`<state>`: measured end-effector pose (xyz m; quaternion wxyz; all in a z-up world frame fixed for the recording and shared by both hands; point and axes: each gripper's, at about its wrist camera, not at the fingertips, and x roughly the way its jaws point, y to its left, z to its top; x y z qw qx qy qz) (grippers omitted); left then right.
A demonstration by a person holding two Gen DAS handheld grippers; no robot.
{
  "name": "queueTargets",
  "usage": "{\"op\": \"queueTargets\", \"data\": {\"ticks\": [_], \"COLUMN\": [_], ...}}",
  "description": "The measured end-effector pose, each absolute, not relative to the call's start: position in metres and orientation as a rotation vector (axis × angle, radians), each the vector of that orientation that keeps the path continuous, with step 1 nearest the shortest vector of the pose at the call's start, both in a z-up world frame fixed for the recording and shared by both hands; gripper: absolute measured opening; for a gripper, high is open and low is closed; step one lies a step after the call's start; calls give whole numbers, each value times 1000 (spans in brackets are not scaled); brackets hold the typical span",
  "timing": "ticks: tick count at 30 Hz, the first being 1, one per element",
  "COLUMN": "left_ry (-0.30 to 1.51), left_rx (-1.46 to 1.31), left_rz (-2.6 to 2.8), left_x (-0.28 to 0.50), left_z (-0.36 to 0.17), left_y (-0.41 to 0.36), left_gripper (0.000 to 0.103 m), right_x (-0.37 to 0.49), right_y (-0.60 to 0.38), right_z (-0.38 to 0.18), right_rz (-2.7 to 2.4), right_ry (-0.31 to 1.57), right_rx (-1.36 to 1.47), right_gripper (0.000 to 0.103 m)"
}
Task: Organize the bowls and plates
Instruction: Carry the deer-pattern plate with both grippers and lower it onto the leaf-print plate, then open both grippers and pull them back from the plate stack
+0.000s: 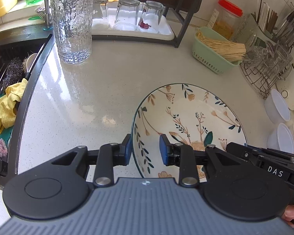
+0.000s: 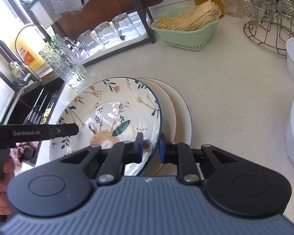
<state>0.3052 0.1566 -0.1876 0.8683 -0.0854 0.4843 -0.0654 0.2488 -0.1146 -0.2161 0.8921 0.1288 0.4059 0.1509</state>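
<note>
The floral bowl (image 2: 107,115), white inside with painted leaves, orange flowers and a dark blue rim, sits tilted on a stack of two plates (image 2: 178,115) on the pale speckled counter (image 2: 225,90), between the sink on one side and the white plastic tubs on the other. The right gripper (image 2: 150,148) is clamped on the bowl's near rim, one blue pad inside the wall and the other outside it, just above the edge of the top plate, which has an orange ring. The left gripper (image 1: 145,149) straddles the opposite rim of the same bowl (image 1: 190,121), one blue pad outside the wall and one inside; its pads stand wider apart than the rim is thick, and I cannot tell whether they press on it. In the right wrist view the left tool's black arm reaches across the bowl's far side, and a hand (image 2: 0,188) grips its handle at the left edge. A tall textured glass (image 1: 72,21) stands upright on the counter near the sink (image 1: 7,74), well apart from the bowl in the left view. Behind it, upturned tumblers (image 1: 127,13) rest on a white tray under a dark rack. A green basket (image 2: 188,31) of pale straw-like sticks sits near a wire stand (image 2: 272,29) holding crystal glasses.
</note>
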Motion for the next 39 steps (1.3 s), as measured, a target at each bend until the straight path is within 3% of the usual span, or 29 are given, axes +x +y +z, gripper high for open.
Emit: {"op": "queueTargets", "data": {"ticks": [7, 24, 39], "left_ry": [1010, 1009, 928], "left_rx": [-290, -271, -261], "left_rz": [-144, -110, -82], "left_x": [303, 300, 272], "left_z": [-184, -171, -129], "left_y": [166, 157, 147], "left_gripper": [34, 34, 34], "right_x": [249, 240, 229], "right_y": [-111, -104, -120], "right_z": [-212, -198, -187], "right_rz": [300, 267, 282], "right_ry": [810, 776, 755], "right_rx": [216, 87, 114], "right_gripper": [20, 19, 18]}}
